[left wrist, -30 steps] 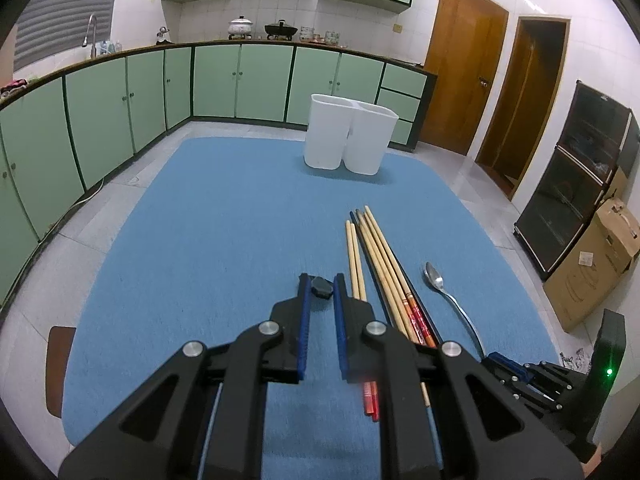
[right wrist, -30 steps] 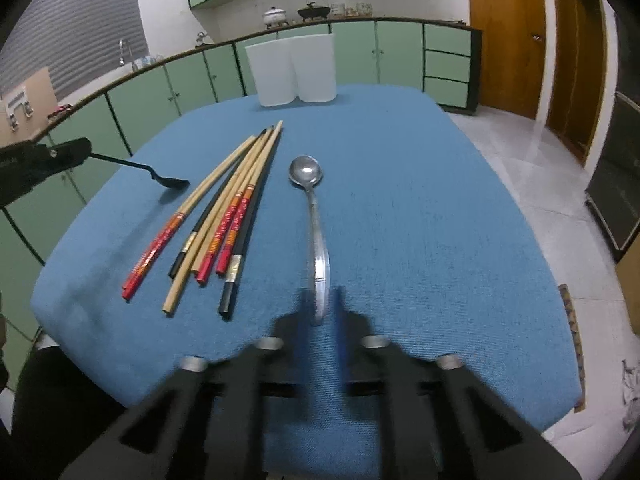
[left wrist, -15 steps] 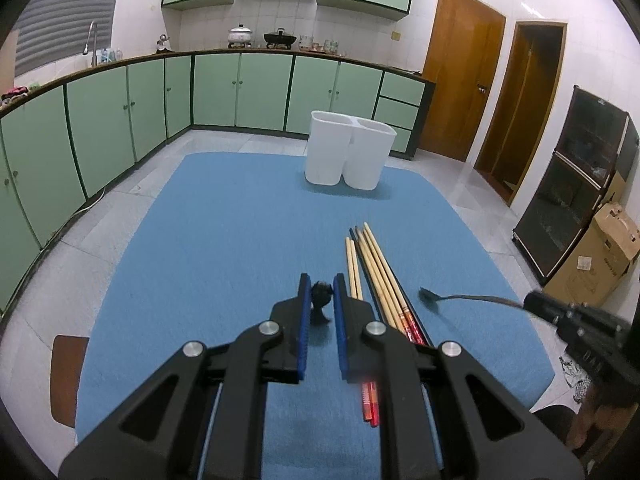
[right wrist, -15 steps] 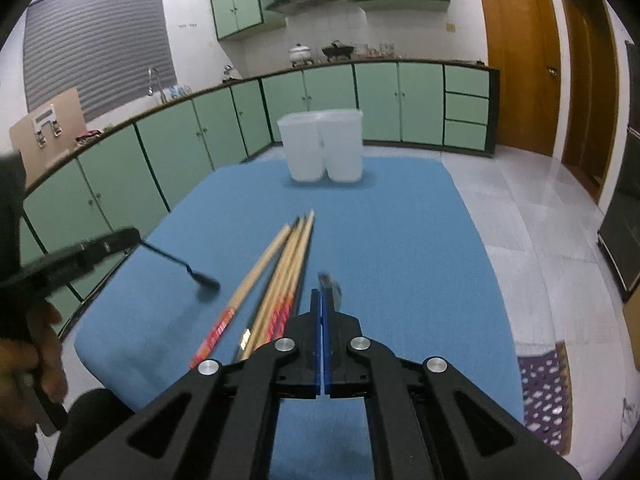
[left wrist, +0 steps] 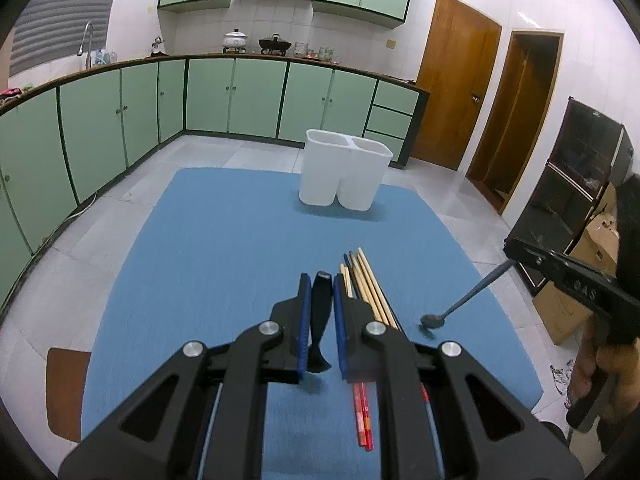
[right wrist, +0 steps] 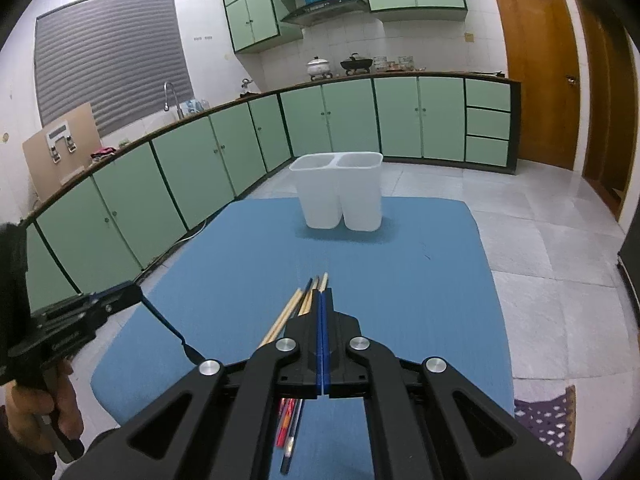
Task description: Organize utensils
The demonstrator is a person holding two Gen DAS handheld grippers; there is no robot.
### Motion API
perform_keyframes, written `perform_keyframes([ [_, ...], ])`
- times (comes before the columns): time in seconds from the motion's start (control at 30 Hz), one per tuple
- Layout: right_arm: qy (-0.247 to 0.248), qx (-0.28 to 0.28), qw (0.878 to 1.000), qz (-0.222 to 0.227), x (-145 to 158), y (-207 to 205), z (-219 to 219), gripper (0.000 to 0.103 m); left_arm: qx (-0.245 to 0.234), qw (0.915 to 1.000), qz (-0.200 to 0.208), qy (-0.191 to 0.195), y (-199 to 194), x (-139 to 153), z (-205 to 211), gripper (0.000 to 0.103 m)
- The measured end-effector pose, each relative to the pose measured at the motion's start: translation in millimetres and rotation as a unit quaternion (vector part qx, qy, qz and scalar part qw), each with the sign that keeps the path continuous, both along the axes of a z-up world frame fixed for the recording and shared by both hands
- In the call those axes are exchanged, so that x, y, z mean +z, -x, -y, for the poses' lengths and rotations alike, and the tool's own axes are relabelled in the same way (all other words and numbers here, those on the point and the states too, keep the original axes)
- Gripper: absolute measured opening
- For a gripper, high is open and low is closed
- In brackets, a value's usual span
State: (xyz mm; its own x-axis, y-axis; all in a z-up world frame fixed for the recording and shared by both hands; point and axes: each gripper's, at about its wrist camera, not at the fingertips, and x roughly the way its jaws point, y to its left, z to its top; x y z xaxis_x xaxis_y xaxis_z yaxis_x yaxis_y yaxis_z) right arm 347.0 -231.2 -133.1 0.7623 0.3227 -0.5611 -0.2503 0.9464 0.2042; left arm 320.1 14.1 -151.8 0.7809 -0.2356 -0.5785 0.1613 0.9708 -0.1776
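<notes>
My left gripper is shut on a black spoon, which hangs down from it over the blue table in the right wrist view. My right gripper is shut on a metal spoon; the spoon is hidden in its own view but shows at the right of the left wrist view, bowl end down above the table. Several chopsticks lie in a bundle on the blue mat, also in the right wrist view. A white two-compartment holder stands at the far end, as the right wrist view shows too.
The blue-covered table has tiled floor all round. Green cabinets line the left and back walls. A brown chair seat sits at the table's near left. A cardboard box and a dark cabinet stand to the right.
My right gripper closed on the metal spoon and lifted it off the table. Both grippers have risen, and the black spoon now hangs more steeply in my left gripper.
</notes>
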Motion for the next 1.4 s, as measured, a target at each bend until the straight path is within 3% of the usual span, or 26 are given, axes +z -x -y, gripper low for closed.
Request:
perform_keyframes([
  [0.27, 0.001, 0.025, 1.000, 0.003, 17.5, -27.8, 1.4, 0.000, -0.010, 0.9999, 0.011, 0.000, -20.1, 18.0, 2.4, 0.010],
  [0.4, -0.013, 0.036, 0.999, 0.002, 15.7, -20.0, 8.8, 0.000, -0.012, 0.9998, 0.017, 0.000, -22.3, 22.9, 5.1, 0.010],
  [0.53, 0.012, 0.011, 1.000, -0.025, -26.9, 22.8, 16.7, 0.001, -0.014, 0.9998, 0.014, 0.003, -15.4, 17.5, 6.5, 0.010],
  [0.73, 0.055, -0.049, 0.993, -0.088, -123.7, 106.2, 19.7, 0.024, -0.014, 0.9998, 0.014, 0.006, -7.6, 13.1, 7.2, 0.010],
  [0.93, 0.077, -0.053, 0.993, -0.075, -141.5, 122.8, 15.2, 0.028, -0.016, 0.9999, 0.006, -0.004, -5.8, 12.2, 11.7, 0.010],
  [1.0, 0.088, -0.047, 0.993, -0.070, -143.7, 123.6, 14.6, 0.022, -0.014, 0.9999, 0.006, -0.006, -5.3, 13.6, 12.9, 0.010],
  [1.1, 0.071, -0.042, 0.993, -0.081, -139.2, 117.6, 20.5, 0.003, -0.010, 0.9999, 0.008, -0.008, -4.7, 14.8, 14.0, 0.010],
  [1.4, 0.028, -0.023, 0.996, -0.082, -121.7, 108.9, 27.9, 0.002, -0.008, 0.9998, 0.006, -0.017, -3.4, 13.5, 18.0, 0.010],
])
